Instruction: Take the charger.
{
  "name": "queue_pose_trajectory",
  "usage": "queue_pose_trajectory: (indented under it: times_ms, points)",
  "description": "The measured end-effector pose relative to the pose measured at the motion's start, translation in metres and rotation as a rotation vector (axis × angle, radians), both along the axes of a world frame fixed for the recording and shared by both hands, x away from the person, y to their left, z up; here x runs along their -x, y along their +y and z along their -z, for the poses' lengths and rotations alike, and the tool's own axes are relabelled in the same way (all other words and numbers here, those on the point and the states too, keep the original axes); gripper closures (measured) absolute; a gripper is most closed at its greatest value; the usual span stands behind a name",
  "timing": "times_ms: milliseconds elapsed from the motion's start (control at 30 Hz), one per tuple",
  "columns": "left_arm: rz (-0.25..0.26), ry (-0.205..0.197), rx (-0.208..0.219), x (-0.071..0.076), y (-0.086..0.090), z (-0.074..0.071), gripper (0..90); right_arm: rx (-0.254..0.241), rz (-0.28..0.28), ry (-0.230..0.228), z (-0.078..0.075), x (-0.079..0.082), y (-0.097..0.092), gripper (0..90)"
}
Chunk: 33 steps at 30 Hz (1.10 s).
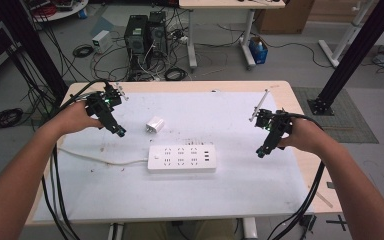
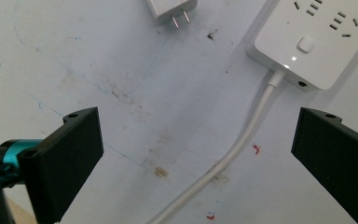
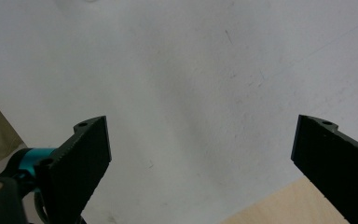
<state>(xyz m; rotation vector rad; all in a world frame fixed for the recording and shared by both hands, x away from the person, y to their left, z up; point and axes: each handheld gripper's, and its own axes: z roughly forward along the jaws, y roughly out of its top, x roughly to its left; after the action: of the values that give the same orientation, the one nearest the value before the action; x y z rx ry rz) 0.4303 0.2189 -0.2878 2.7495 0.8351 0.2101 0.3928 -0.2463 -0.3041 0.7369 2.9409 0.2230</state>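
Left gripper (image 1: 120, 132) & right gripper (image 1: 261, 152): jaws spread wide, empty, touching nothing. Small white plug adapter (image 1: 155, 124) centre frame, just above white plastic power strip (image 1: 182, 158) on white table mat (image 1: 230, 190); cables, PC towers (image 1: 145, 34) upper frame.

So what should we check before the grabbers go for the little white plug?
1. Left gripper open, nothing between its jaws: ok.
2. Right gripper open and holding nothing: ok.
3. Plug adapter lying free on the mat, apart from the power strip: ok.
4. Adapter's prongs look straight: ok.
5. Strip's sockets unoccupied: ok.
6. Strip switched on: cannot tell.
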Motion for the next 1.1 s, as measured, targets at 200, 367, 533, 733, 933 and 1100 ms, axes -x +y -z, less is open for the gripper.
queue_pose_trajectory:
  times_ms: [200,367,533,733,933,1100]
  points:
    - [-0.005,0.0,0.006,-0.002,0.0,0.0,2.1,-0.006,0.0,-0.007,-0.001,0.0,-0.001,4.0]
    - [-0.017,-0.007,0.018,-0.003,-0.003,-0.001,2.1,-0.001,0.017,-0.006,-0.002,0.001,-0.001,4.0]
    - [-0.057,-0.009,0.029,-0.006,-0.003,-0.001,2.0,0.0,0.018,-0.013,-0.003,0.002,-0.001,4.0]
    - [-0.133,-0.008,0.061,-0.01,-0.006,-0.005,2.0,-0.012,0.037,-0.027,-0.005,0.003,0.0,4.1]
    - [-0.176,-0.019,0.08,-0.012,-0.016,-0.013,2.1,-0.025,0.05,-0.038,-0.008,0.006,0.001,4.1]
    - [-0.179,-0.042,0.079,-0.015,-0.028,-0.018,2.0,-0.033,0.06,-0.052,-0.01,0.007,0.002,4.1]
